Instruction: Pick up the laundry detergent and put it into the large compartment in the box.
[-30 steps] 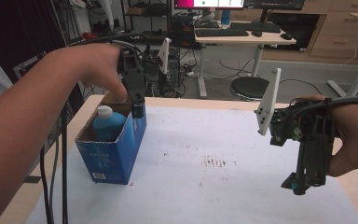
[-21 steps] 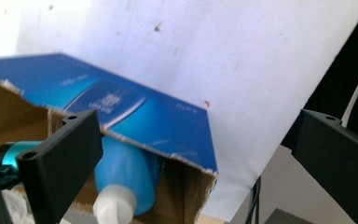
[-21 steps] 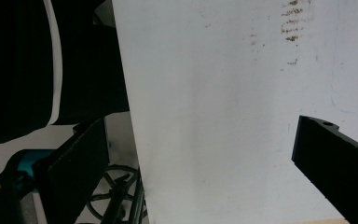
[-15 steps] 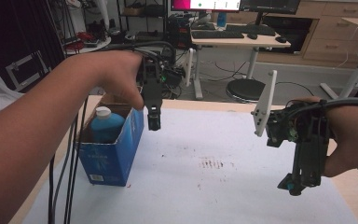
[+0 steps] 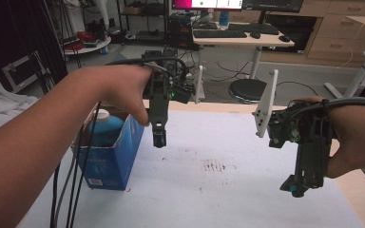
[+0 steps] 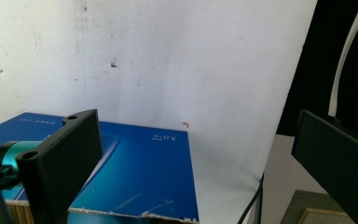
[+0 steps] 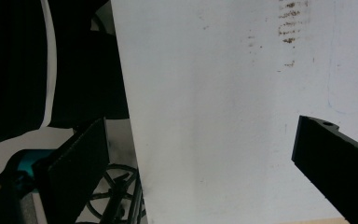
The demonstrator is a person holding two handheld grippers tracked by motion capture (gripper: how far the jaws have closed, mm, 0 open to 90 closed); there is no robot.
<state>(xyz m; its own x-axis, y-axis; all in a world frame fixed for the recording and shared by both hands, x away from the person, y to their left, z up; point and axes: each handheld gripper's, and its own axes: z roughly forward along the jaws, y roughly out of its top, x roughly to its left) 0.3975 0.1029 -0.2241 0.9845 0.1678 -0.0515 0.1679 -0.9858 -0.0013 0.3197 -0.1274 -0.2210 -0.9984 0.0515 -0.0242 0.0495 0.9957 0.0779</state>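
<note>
Left hand-held gripper (image 5: 158,138), jaws spread and empty, hangs above the white-covered bench (image 5: 209,190), just right of the open blue cardboard box (image 5: 116,156) holding a blue white-capped plastic bottle (image 5: 105,128). Right hand-held gripper (image 5: 295,186), likewise agape, hangs well apart.

Blue cardboard box (image 5: 111,152), open top, upright at lower left of the high view on white table cover. Blue bottle (image 5: 103,128) with white cap stands inside, upright, cap above rim.

Black grippers (image 5: 158,137); teal accents; trailing cables
</note>
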